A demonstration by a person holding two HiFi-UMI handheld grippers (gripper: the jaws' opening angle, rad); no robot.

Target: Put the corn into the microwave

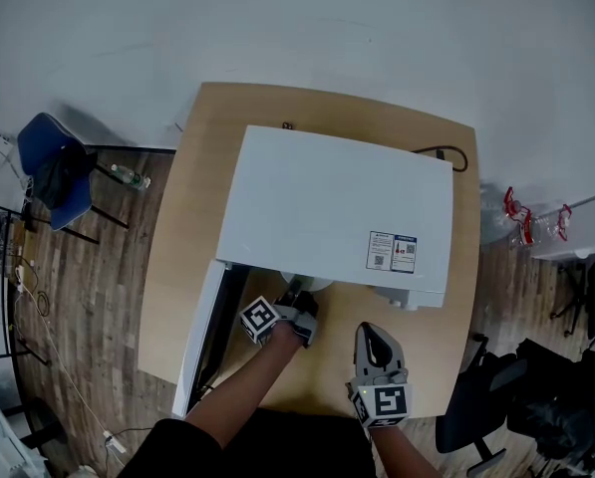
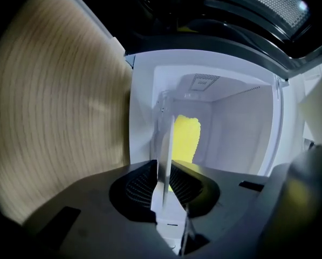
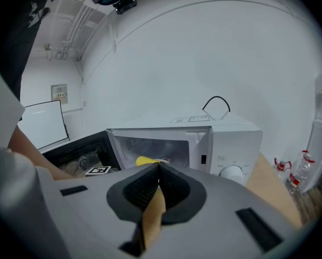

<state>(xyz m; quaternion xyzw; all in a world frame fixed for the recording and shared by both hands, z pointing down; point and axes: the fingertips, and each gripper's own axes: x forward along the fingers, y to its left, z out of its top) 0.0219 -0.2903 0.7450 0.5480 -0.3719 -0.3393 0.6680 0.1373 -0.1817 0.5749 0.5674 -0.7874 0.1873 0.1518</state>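
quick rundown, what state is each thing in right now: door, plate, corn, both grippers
microwave, standing on the table
microwave door, swung fully open
plate, held by its rim, partly inside the microwave
corn, lying on the plate
left gripper, shut on the plate
right gripper, shut, empty, in front of the microwave

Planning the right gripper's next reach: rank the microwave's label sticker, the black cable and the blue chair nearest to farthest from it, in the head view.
1. The label sticker, on the microwave top just ahead of the right gripper.
2. The black cable, at the table's far right edge.
3. The blue chair, off the table at far left.
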